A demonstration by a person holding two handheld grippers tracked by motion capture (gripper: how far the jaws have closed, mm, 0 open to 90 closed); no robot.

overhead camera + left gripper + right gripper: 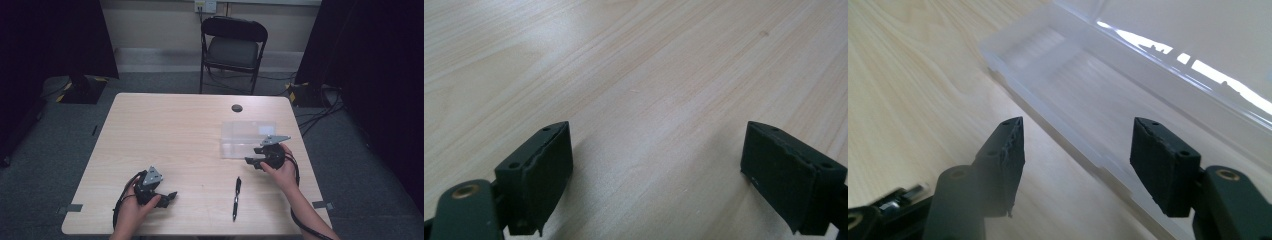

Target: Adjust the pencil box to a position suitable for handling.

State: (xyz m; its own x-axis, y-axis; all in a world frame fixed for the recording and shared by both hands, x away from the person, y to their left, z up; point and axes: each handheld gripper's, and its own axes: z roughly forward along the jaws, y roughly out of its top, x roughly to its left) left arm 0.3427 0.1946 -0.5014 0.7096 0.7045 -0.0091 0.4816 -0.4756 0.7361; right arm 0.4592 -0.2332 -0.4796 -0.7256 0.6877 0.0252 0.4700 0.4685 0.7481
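Note:
A clear plastic box point(247, 139) with its lid up stands on the wooden table point(175, 130), right of the middle. In the right gripper view the shallow box point(1073, 85) holds nothing. My right gripper point(252, 161) sits at the box's near right corner, and its jaws point(1075, 165) stand apart over the box's near wall without pressing on it. A black pen point(236, 198) lies near the front edge, below that gripper. My left gripper point(169, 196) rests at the front left, open point(656, 170) over bare wood with nothing between its pads.
A dark folding chair point(233, 45) stands beyond the table's far edge. A round dark grommet point(237, 108) sits in the tabletop behind the box. Black curtains hang at both sides, and cables lie on the floor at the right.

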